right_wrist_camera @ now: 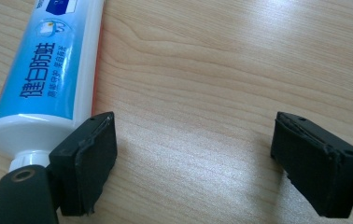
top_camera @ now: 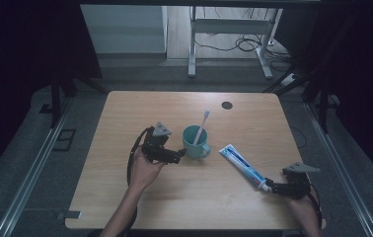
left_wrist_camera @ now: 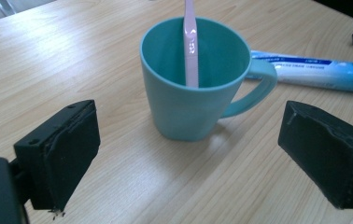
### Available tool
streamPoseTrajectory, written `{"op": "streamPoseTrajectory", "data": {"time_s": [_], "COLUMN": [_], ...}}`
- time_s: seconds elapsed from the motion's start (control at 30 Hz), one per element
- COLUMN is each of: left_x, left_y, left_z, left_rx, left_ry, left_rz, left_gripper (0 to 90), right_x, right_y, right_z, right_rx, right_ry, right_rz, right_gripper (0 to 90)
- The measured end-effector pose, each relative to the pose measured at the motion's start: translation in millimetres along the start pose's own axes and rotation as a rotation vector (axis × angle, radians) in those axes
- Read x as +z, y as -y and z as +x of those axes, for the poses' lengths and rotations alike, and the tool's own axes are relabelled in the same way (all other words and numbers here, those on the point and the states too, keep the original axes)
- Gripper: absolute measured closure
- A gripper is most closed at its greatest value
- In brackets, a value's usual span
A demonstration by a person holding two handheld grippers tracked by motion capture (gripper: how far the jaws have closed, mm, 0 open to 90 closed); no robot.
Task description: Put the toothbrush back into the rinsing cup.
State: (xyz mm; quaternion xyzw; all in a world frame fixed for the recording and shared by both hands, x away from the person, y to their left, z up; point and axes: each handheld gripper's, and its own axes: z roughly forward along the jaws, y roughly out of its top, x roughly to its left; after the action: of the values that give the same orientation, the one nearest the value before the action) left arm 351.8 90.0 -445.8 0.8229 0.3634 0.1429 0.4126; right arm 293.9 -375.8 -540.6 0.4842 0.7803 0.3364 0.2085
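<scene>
- Two grippers work over a wooden table (top_camera: 125, 197); both stand open and hold nothing.
- Left gripper (top_camera: 180, 154): its jaws point at the teal mug (top_camera: 194, 142) from the mug's left in the high view. In the left gripper view the mug (left_wrist_camera: 193, 88) stands upright just ahead of the gap, between the lines of the two jaws but beyond them, untouched.
- A pink toothbrush (left_wrist_camera: 190, 42) leans inside the mug; the handle (left_wrist_camera: 254, 91) points toward the toothpaste (left_wrist_camera: 314, 74).
- Right gripper (top_camera: 269, 187): its tips sit at the cap end of the toothpaste (top_camera: 242, 167). In the right gripper view the tube (right_wrist_camera: 44, 79) lies just beside the left-hand jaw, outside the gap; whether it touches is unclear.
</scene>
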Motion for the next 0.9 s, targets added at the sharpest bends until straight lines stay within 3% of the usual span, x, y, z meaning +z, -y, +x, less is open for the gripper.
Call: {"op": "streamPoseTrajectory", "data": {"time_s": [0.47,0.9], "left_x": [-2.1,-1.8], "left_y": [17.4,46.9], "left_z": [-1.8,6.1], "left_rx": [0.018,-0.035], "left_ry": [-0.012,-0.014], "left_rz": [0.024,0.035], "left_gripper": [5.8,6.4], "right_x": [0.0,0.0], "right_y": [0.0,0.0], "right_z": [0.0,0.1], "right_rx": [0.001,0.001], "right_ry": [0.000,0.001], "right_rz": [0.000,-0.001], "right_gripper": [14.3,14.3]}}
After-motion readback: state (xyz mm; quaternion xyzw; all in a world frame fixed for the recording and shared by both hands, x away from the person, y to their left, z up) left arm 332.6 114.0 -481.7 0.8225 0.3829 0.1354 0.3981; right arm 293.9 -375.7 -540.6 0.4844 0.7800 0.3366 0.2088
